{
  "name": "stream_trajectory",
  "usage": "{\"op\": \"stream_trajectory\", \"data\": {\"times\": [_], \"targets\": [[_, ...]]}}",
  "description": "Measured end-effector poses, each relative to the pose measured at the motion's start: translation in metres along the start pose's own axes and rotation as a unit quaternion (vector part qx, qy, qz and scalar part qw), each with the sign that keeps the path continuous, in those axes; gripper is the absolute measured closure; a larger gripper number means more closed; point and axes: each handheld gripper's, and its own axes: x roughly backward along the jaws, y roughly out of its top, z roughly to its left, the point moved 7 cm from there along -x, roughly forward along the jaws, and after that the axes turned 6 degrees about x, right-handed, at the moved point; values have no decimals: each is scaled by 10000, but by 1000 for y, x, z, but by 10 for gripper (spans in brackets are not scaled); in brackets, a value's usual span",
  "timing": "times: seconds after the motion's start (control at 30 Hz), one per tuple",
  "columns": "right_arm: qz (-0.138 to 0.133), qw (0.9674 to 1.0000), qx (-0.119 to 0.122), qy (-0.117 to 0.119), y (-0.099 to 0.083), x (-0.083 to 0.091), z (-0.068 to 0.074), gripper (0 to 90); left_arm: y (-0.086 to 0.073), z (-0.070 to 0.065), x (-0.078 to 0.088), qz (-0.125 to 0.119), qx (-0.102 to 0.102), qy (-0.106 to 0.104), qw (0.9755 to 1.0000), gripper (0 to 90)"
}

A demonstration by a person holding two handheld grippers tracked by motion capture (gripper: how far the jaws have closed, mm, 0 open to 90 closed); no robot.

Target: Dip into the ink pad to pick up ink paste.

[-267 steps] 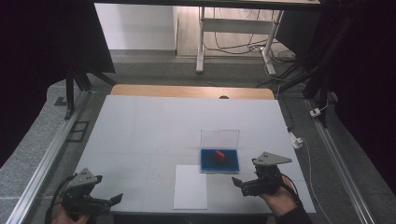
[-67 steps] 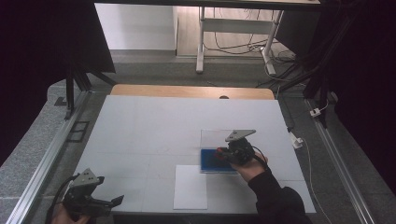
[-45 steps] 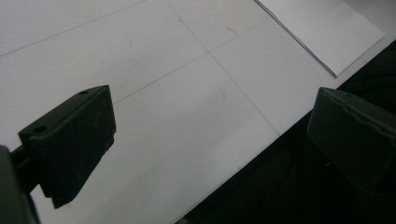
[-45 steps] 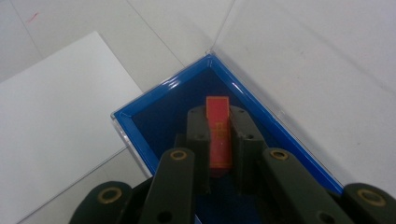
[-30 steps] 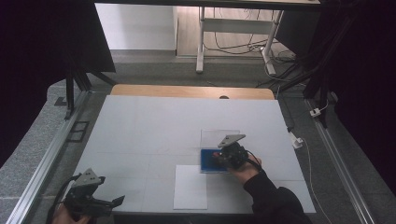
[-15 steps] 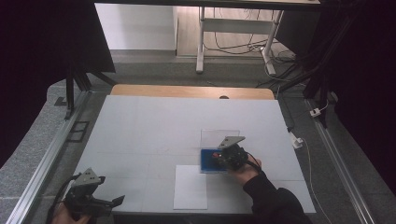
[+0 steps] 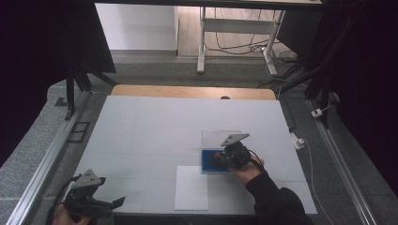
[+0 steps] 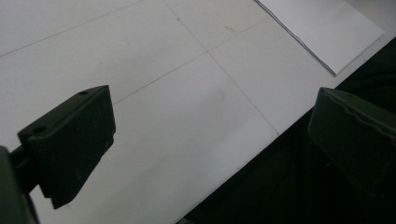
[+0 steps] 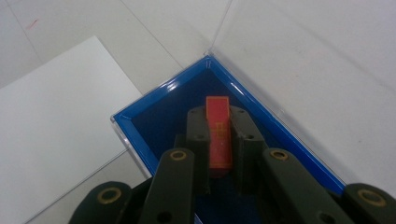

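A small flat red piece [image 9: 218,135] with gold markings sits between the two jaws of my right gripper [image 9: 218,116], which is shut on it. The gripper reaches into a shallow blue box [image 9: 154,126] with clear walls. Whether the piece rests on the box floor or hangs just above it, I cannot tell. In the high view the right gripper [image 7: 220,157] is over the blue box [image 7: 206,165] at the table's centre right. My left gripper [image 7: 110,204] stands open at the front left corner, nothing between its jaws [image 8: 210,135].
A clear lid [image 7: 213,138] lies flat behind the box. A white sheet [image 7: 191,187] lies left of the box near the front edge, and its corner [image 8: 322,28] shows in the left gripper view. The white table [image 7: 155,126] ends at a dark drop in front.
The right gripper came from the table's front right to the blue box and lowered into it, closing on the red piece. Over the last second nothing has visibly moved. The left gripper stayed put.
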Motion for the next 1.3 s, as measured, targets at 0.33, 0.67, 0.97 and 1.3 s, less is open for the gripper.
{"op": "stream_trajectory", "data": {"times": [0.33,0.67,0.97,1.3], "targets": [[-257,9996,-84,68,4,9,1,800,0,0,0,-8,-11,-7,10000,12],[-423,9990,12,154,10,21,7,800,-1,0,1,-11,-18,13,10000,12],[-540,9982,100,257,13,30,14,800,-1,-1,1,1,-30,12,10000,13],[-628,9970,262,372,18,37,27,799,-1,-1,0,14,-53,26,10000,13]]}}
